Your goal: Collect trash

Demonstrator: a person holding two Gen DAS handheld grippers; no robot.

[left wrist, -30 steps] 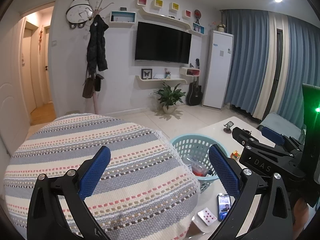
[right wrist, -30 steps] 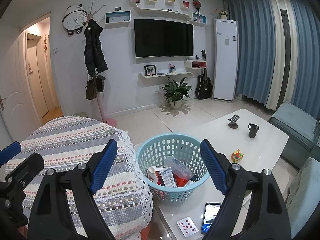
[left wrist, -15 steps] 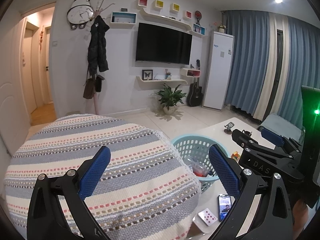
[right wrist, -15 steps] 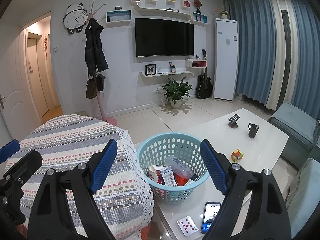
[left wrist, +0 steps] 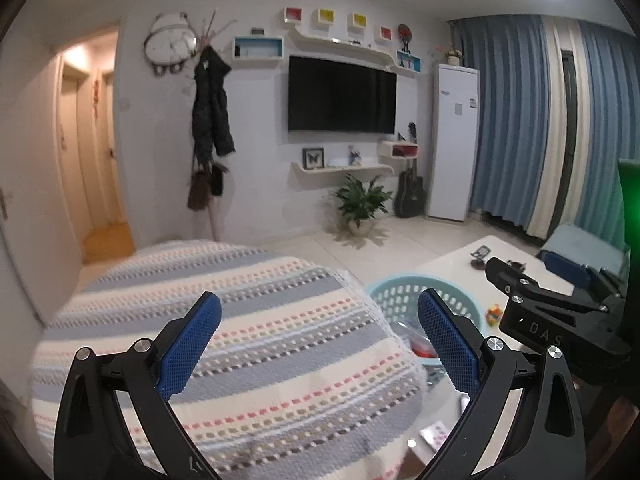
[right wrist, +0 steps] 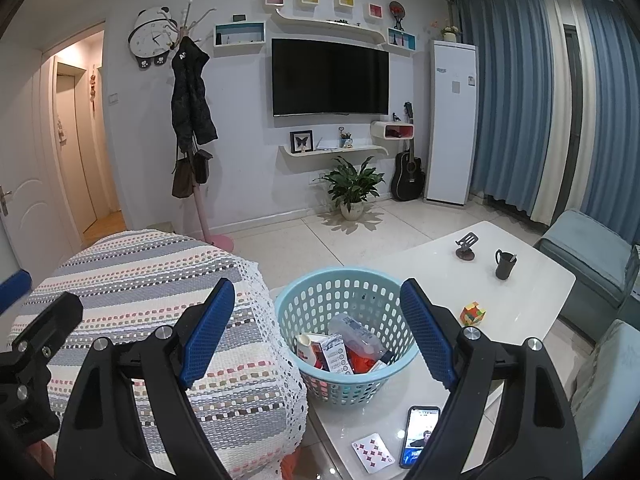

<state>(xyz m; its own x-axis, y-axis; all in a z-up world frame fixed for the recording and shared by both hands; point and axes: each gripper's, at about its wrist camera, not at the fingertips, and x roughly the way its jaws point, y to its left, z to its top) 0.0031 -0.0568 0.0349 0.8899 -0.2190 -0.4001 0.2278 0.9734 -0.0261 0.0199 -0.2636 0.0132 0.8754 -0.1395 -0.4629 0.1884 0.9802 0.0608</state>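
Note:
A light blue plastic basket (right wrist: 320,304) stands on the near corner of a white coffee table (right wrist: 532,280). It holds trash: a clear plastic bottle (right wrist: 352,330), small cartons (right wrist: 334,354) and red wrappers (right wrist: 358,360). My right gripper (right wrist: 316,332) is open and empty, held above and in front of the basket. My left gripper (left wrist: 318,336) is open and empty over a striped knitted cover (left wrist: 248,340); the basket (left wrist: 400,300) shows partly behind its right finger. The right gripper also shows at the right edge of the left wrist view (left wrist: 556,300).
On the table lie a phone (right wrist: 420,434), a playing card (right wrist: 372,452), a puzzle cube (right wrist: 473,313), a dark mug (right wrist: 505,264) and a small stand (right wrist: 466,246). The striped cover (right wrist: 160,304) drapes a rounded seat left of the table. A blue sofa (right wrist: 588,256) is at right.
The left wrist view has shifted and is slightly blurred; the left gripper has moved a little, so less of the table shows. The right gripper has barely moved. Both stay open.

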